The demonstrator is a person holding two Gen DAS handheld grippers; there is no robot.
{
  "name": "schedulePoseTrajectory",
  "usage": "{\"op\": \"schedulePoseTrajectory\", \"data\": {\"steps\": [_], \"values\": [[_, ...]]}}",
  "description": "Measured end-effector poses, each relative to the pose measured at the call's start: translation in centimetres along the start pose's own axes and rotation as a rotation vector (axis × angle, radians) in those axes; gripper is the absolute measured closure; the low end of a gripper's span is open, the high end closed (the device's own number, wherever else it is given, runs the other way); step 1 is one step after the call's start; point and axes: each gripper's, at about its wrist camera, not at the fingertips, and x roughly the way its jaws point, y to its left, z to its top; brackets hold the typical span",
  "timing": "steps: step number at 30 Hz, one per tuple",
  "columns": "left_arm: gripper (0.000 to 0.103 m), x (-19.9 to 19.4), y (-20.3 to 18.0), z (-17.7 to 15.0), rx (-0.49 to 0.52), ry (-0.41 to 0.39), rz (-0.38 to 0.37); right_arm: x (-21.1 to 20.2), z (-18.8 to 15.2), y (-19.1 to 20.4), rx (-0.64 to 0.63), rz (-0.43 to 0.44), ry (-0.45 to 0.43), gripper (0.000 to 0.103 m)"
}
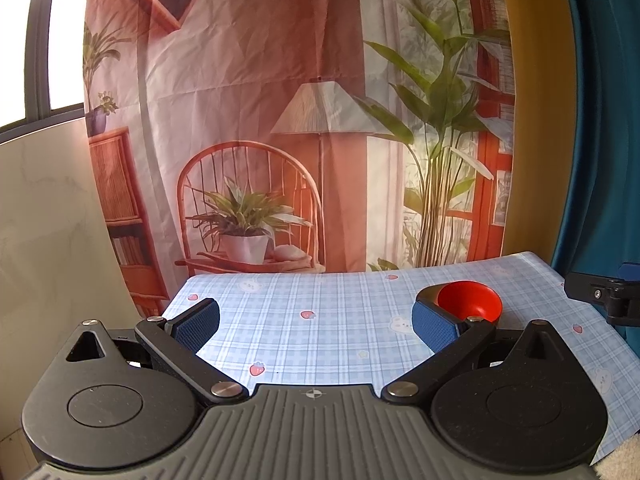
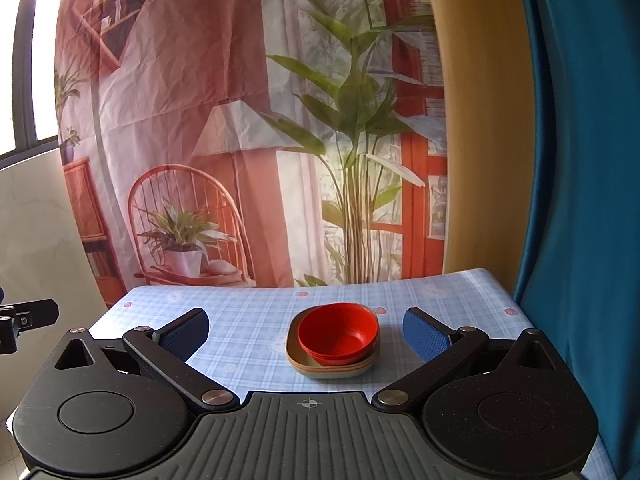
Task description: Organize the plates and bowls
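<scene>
Both the left tongs and right tongs are hanging wide open, holding nothing. The red bowls are sitting on the plates right between the right tongs' tips on the tabletop. If the tongs are pinching only the thin bowl rim, the stack may be tipping and sliding off.

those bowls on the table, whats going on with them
A person holds a gripper in each hand over a table with a blue checked cloth. The red bowls sit nested on a small stack of beige plates, so the dishes look gathered in one pile. Neither gripper touches them: the right gripper is open, facing the stack, and the left gripper is open with nothing between its fingers, the pile off to its right.
</scene>
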Motion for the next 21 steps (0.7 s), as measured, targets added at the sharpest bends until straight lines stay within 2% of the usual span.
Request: {"op": "schedulePoseTrajectory", "data": {"steps": [21], "values": [[0.0,0.45,0.19,-0.28,-0.013,0.012,0.007,0.38,-0.51,-0.1,0.001,-0.006,0.01,0.0]]}}
